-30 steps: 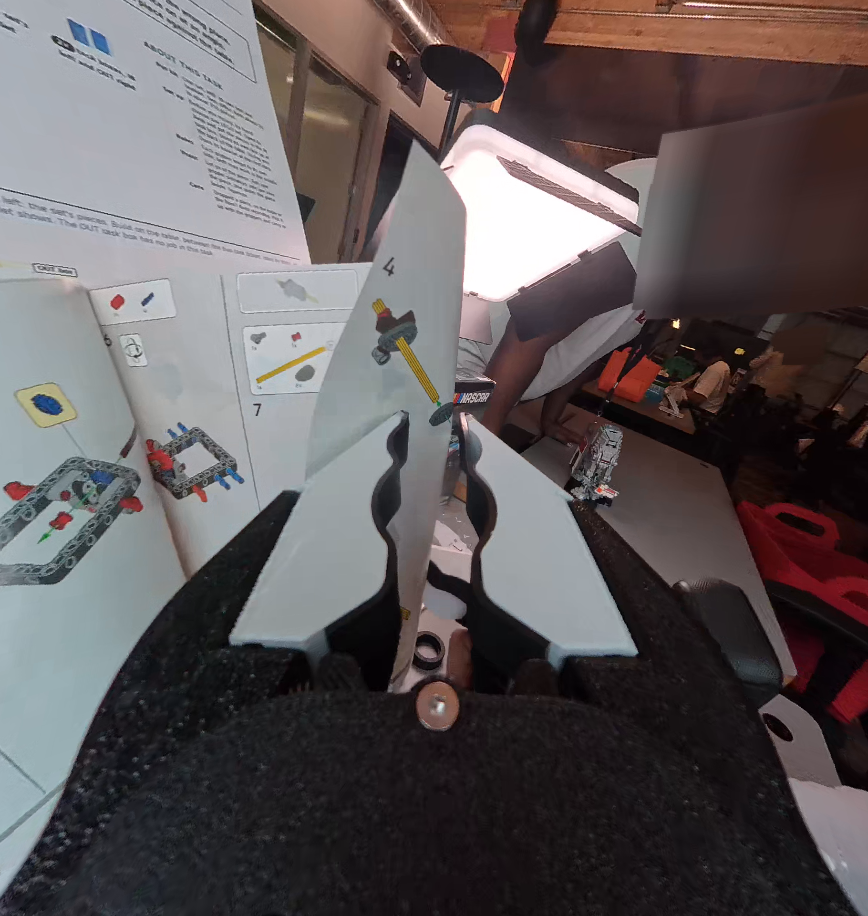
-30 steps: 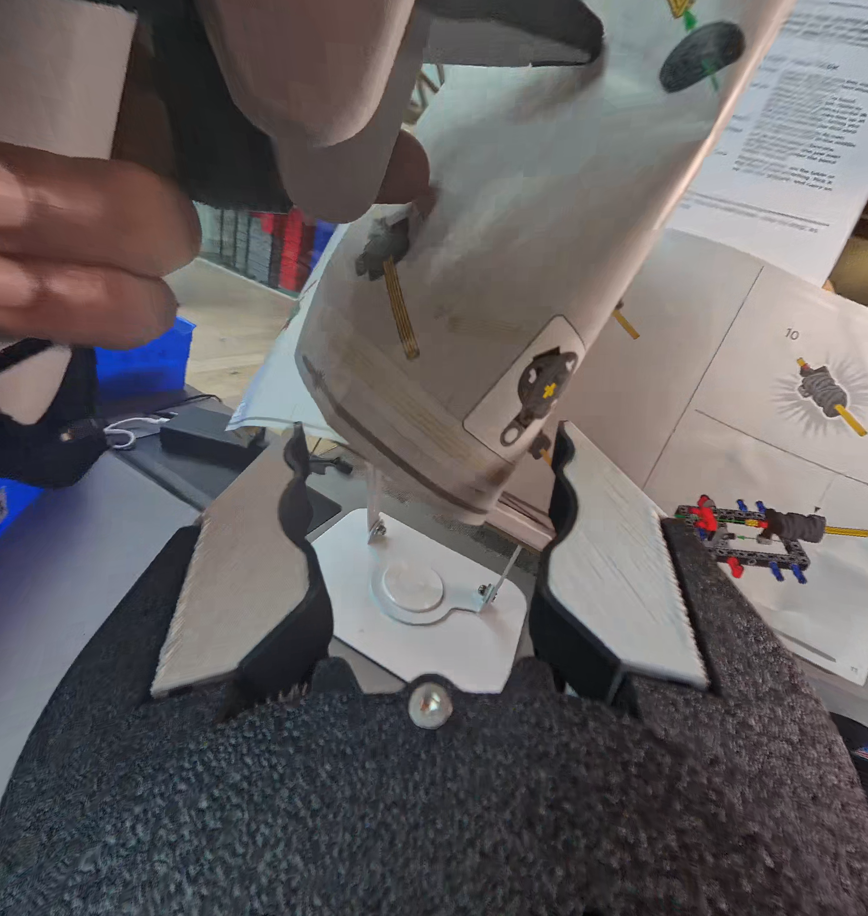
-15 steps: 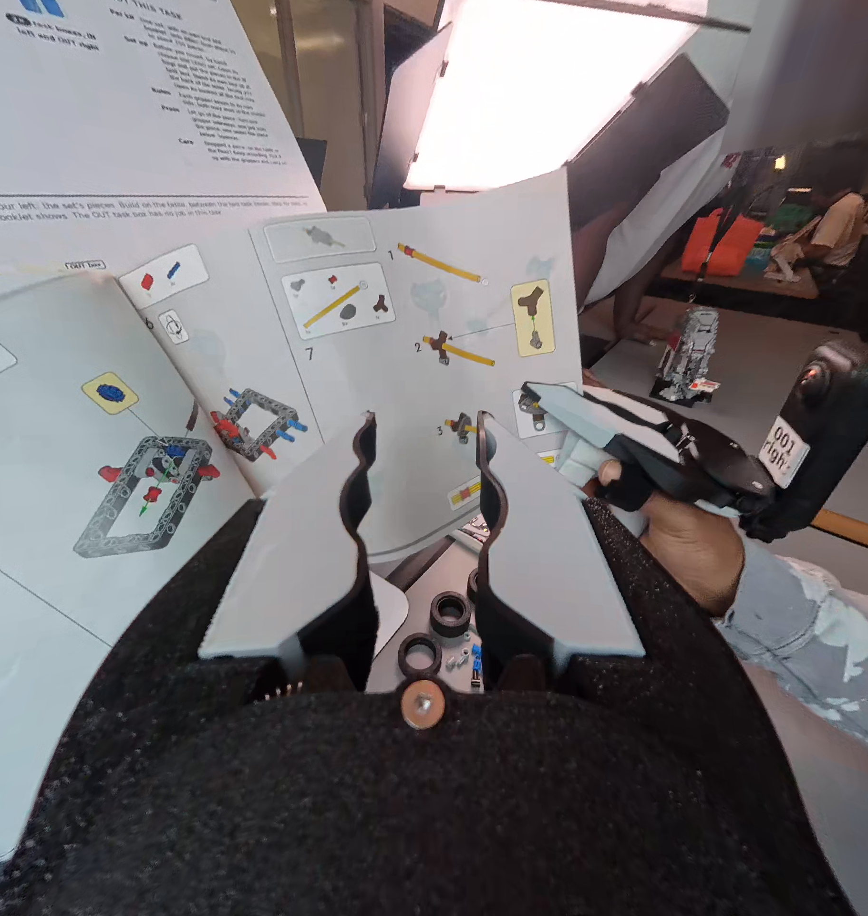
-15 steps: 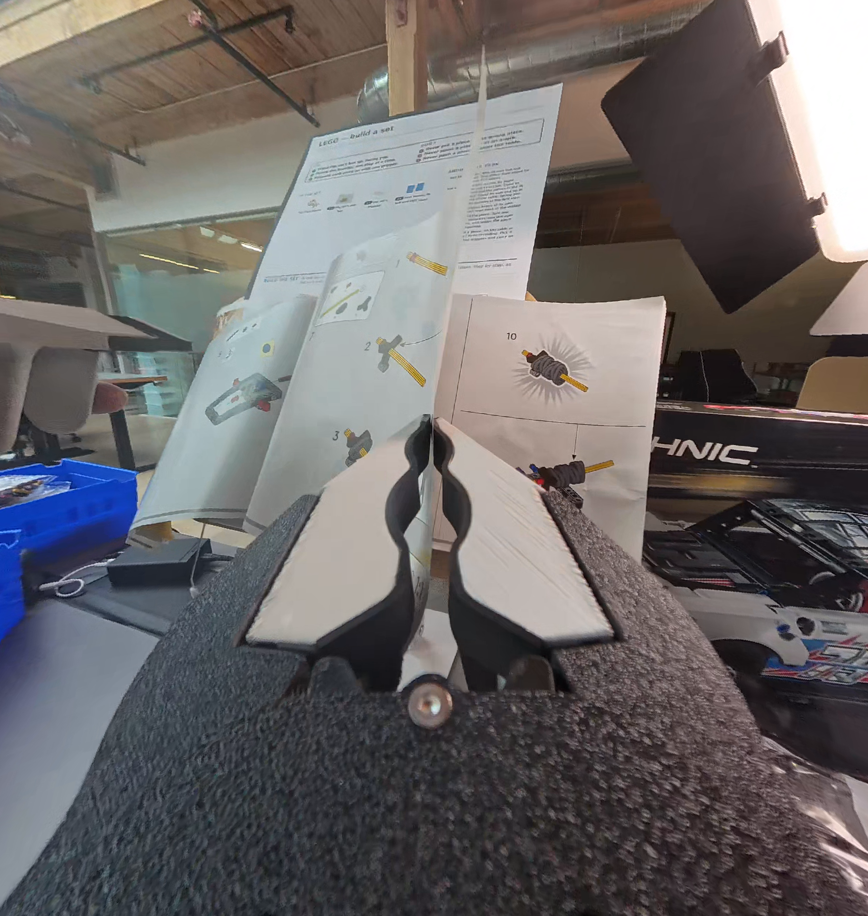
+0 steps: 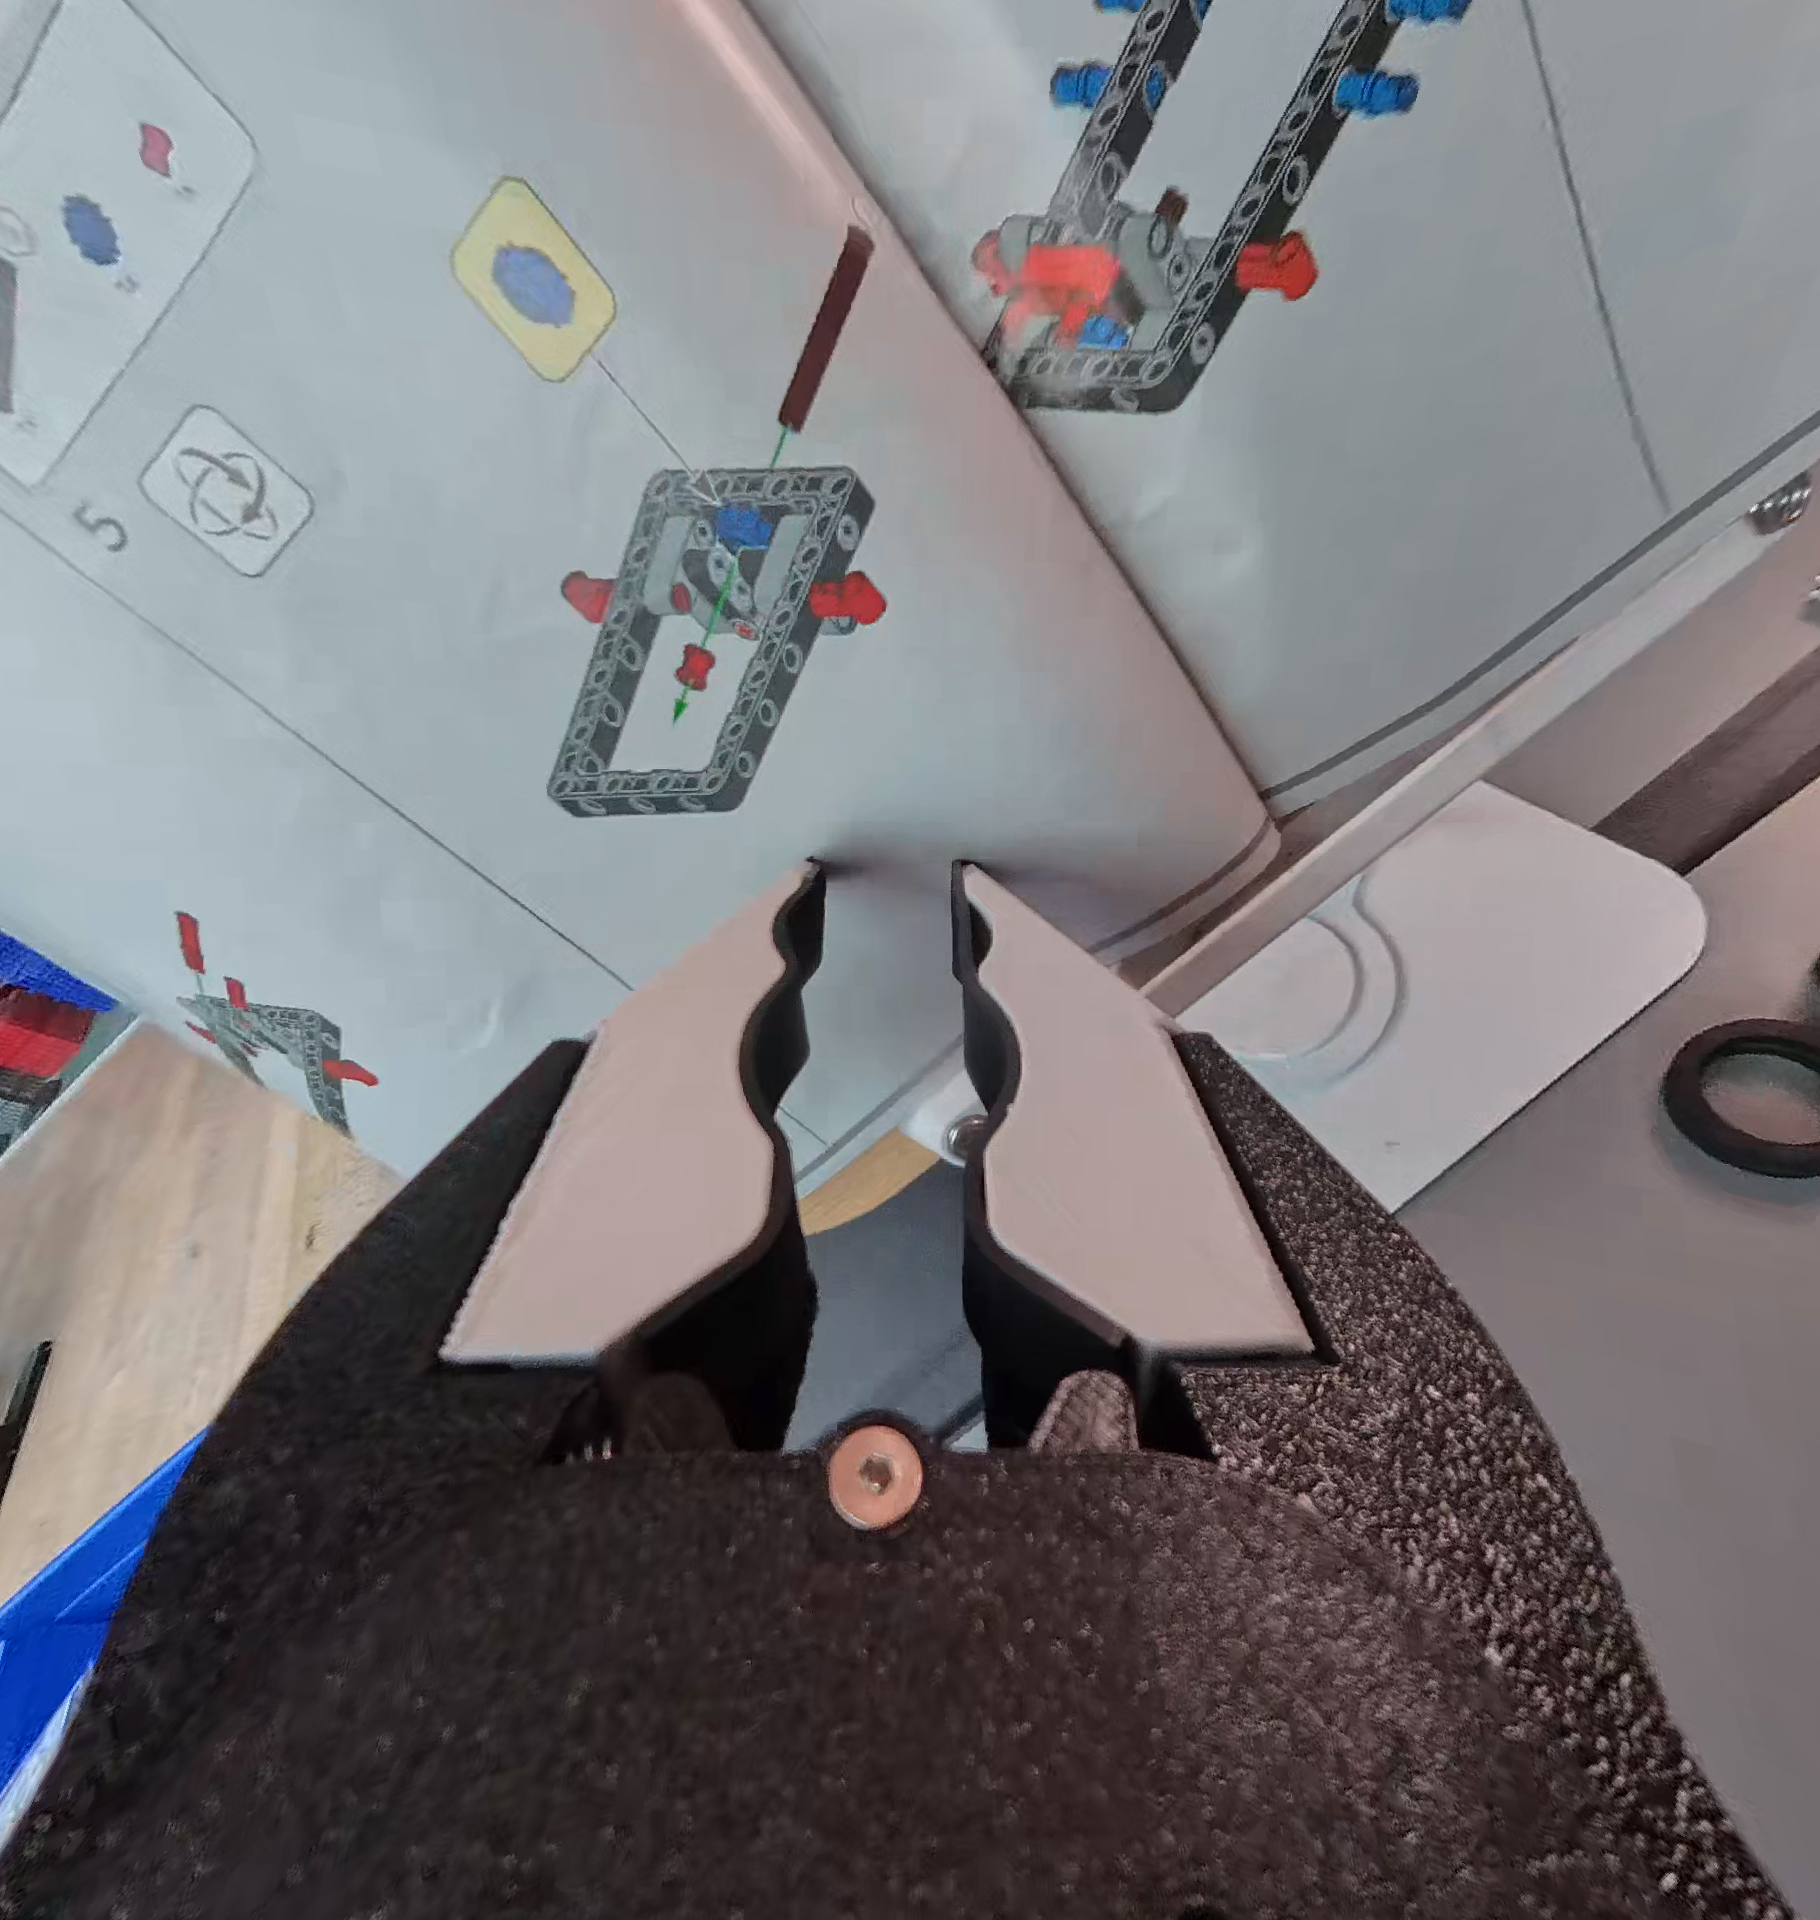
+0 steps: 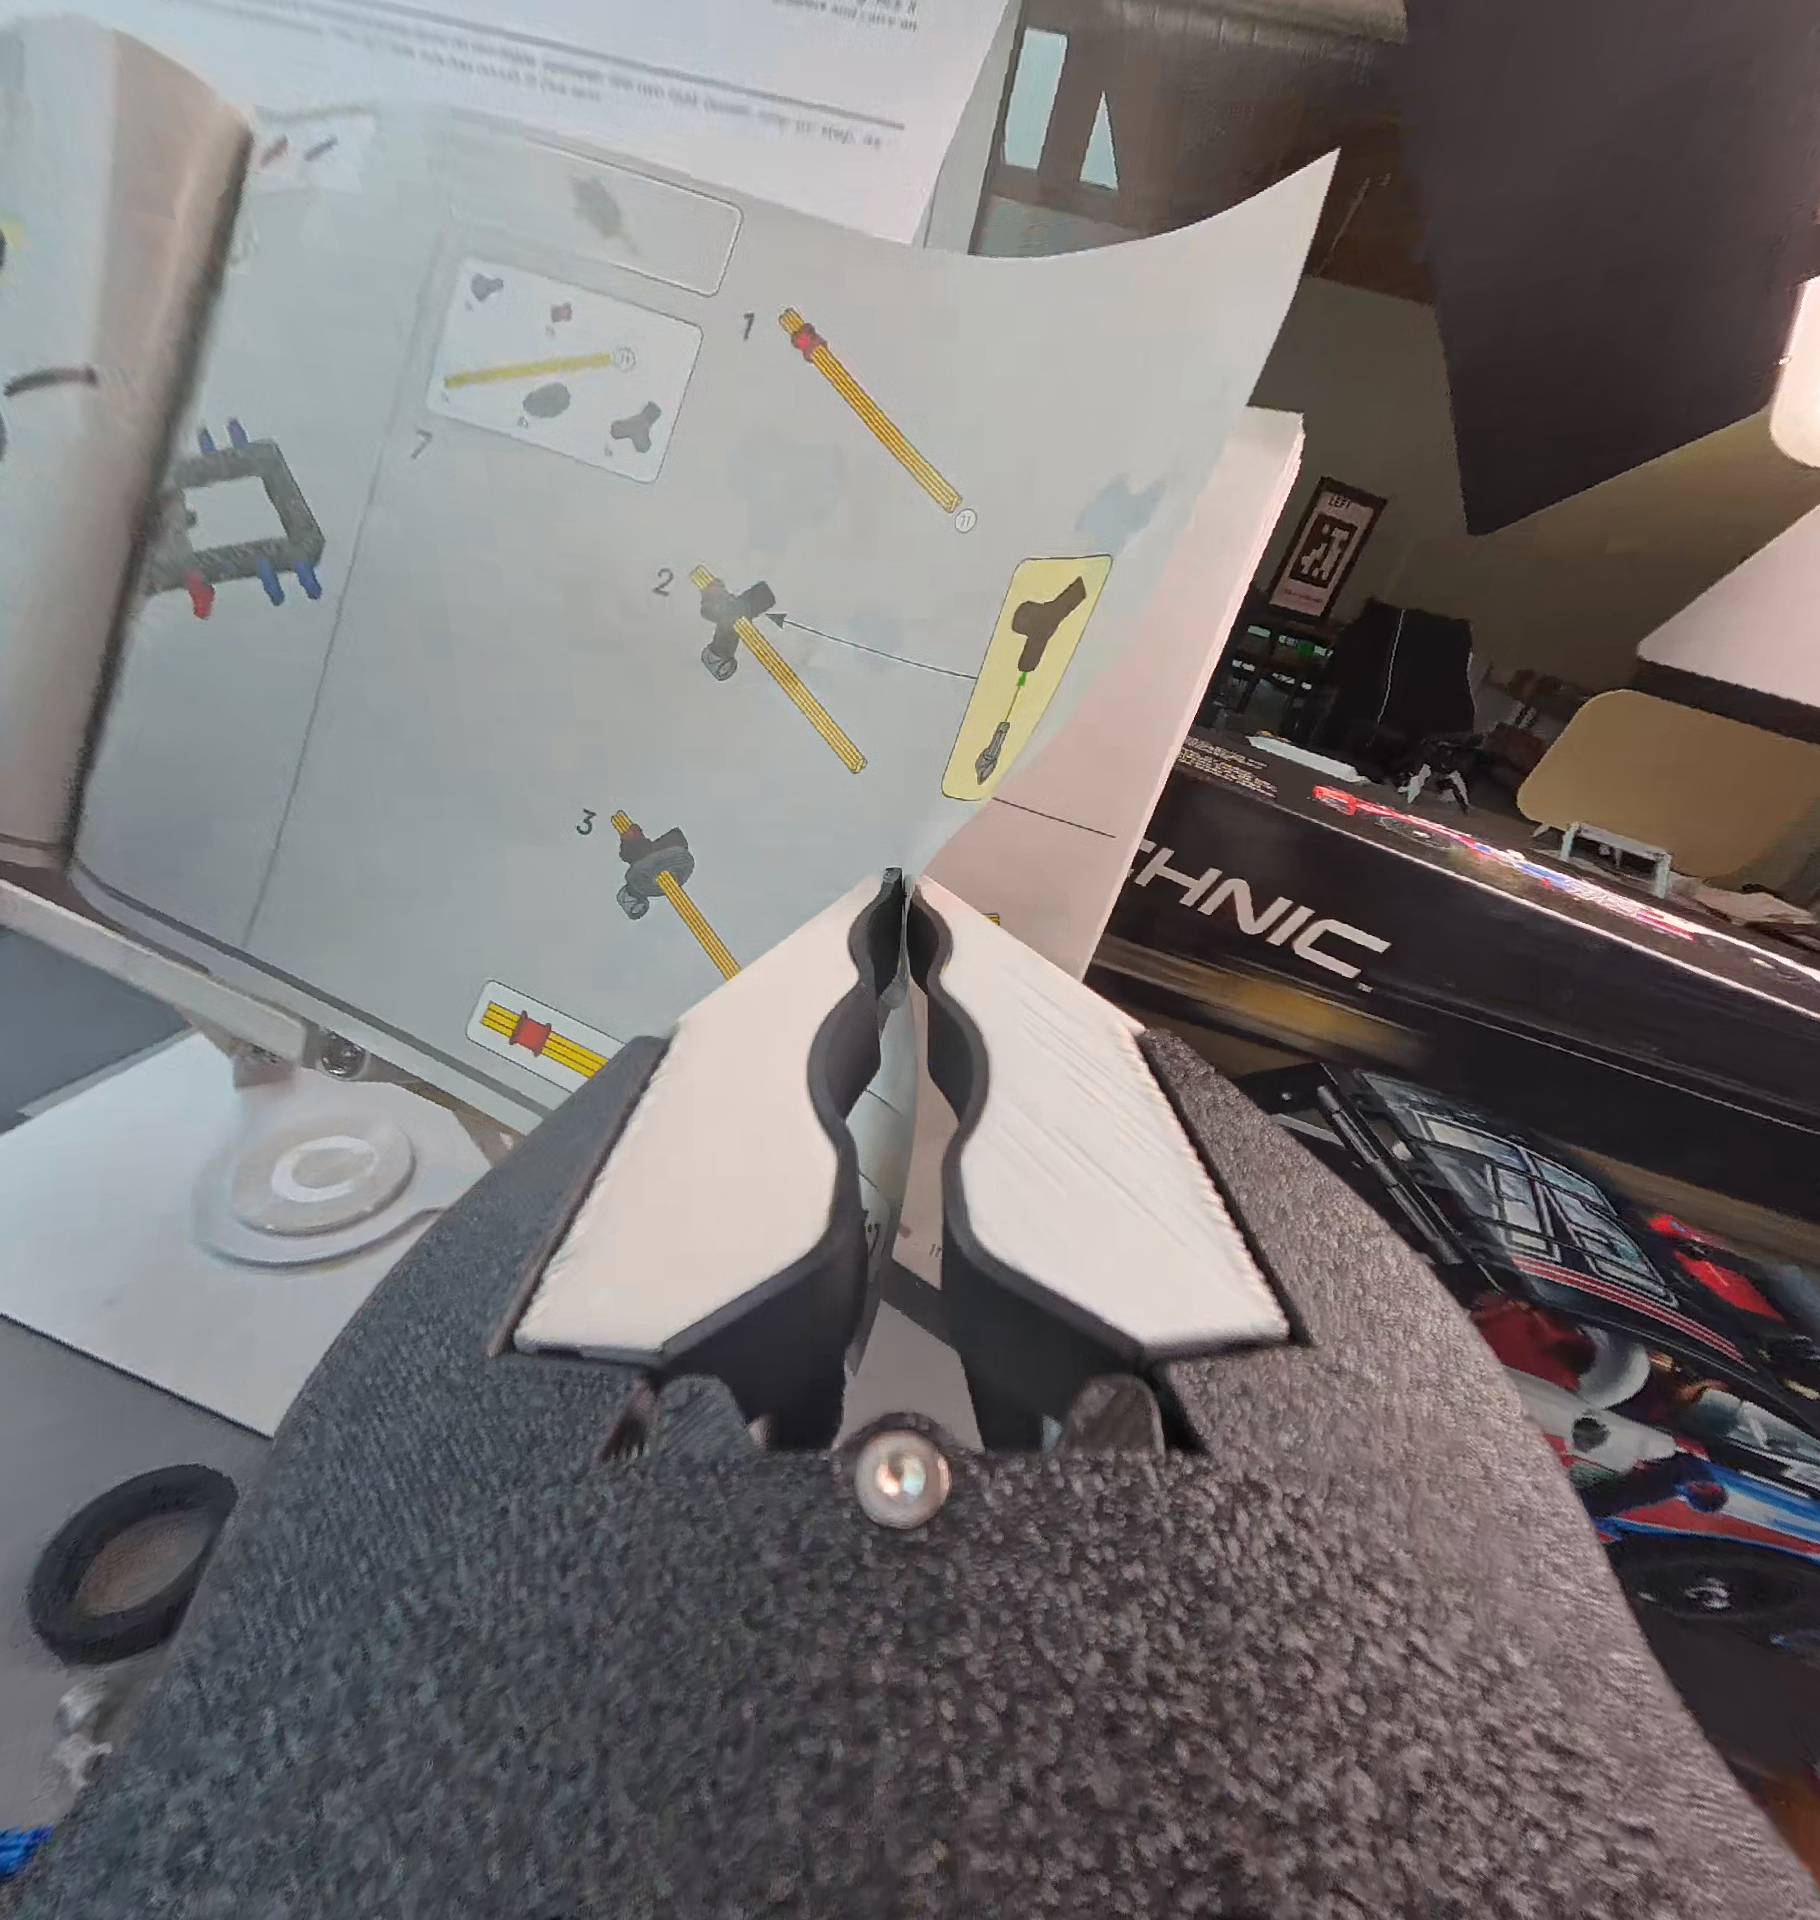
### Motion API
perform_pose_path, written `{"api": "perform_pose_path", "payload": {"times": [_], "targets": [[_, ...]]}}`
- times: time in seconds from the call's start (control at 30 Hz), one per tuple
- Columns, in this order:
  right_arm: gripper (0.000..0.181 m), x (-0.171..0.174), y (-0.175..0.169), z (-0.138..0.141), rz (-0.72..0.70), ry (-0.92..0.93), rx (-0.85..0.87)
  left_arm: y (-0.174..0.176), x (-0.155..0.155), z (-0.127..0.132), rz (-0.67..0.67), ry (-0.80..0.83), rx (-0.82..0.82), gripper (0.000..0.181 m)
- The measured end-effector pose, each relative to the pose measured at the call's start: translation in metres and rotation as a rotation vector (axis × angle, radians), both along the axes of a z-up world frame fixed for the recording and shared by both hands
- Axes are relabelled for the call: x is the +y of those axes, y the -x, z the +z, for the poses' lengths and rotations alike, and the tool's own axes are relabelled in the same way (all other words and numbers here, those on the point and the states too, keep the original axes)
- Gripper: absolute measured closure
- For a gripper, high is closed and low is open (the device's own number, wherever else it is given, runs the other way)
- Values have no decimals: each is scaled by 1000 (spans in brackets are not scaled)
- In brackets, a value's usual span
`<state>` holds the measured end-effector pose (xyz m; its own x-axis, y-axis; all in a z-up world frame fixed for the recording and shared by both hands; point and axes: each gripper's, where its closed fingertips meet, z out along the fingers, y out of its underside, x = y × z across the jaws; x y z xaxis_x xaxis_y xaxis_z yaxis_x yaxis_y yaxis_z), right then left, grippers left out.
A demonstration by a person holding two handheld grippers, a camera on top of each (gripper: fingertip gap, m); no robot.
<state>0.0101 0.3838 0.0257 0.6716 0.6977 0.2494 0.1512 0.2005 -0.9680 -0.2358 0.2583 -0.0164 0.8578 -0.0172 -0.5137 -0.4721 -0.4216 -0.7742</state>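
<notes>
An open building-instruction booklet (image 5: 677,416) stands on a white stand (image 5: 1457,935) on the grey table. My left gripper (image 5: 885,868) is open and empty, its tips touching or just short of the left-hand page near its lower edge. My right gripper (image 6: 895,883) is shut on the lower right corner of a booklet page (image 6: 677,520) with yellow axle drawings, and the page curls up from the grip. The stand's round base (image 6: 303,1174) shows left of the right gripper.
A black rubber tyre ring (image 5: 1768,1107) lies on the table right of the stand; another (image 6: 127,1558) shows at lower left in the right wrist view. A black set box (image 6: 1508,987) with a race car picture sits right. Blue bins (image 5: 12,1039) stand left. My hands' fingertips stand some 30 cm from each other.
My left gripper let go of the page, opened and swung left and down close to the left-hand page. My right gripper shut on the page's corner and has pulled it rightwards.
</notes>
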Motion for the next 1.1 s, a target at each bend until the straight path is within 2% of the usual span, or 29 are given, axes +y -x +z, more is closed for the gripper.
{"api": "perform_pose_path", "payload": {"times": [0.17, 0.37, 0.47, 0.6, 0.73, 0.87, 0.93, 1.03, 1.1], "targets": [[172, 23, 2, -18, -111, -49, -114, 12, 6, 2, -23, -36, 71, 176], [181, 23, 5, -18, -84, -91, -149, 10, 6, 3, -1, -36, 31, 176], [181, 23, 6, -16, -82, -60, -133, -5, 8, 9, -4, -66, -21, 159], [181, 18, 7, -9, -56, -45, -100, -44, 15, 19, -100, -121, -4, 159], [181, -20, 13, 15, 127, -28, 4, -47, 15, 22, -43, -84, -9, 156], [181, -76, 20, 24, 386, 28, 28, -14, 9, 20, 28, -63, -68, 152], [181, -102, 23, 27, 491, 51, 36, 0, 0, 24, 52, -93, -154, 147], [181, -146, 35, 34, 667, 96, 65, -8, -17, 55, -37, -272, -336, 141], [181, -170, 46, 38, 746, 119, 85, -34, -34, 80, -181, -368, -446, 131]]}}
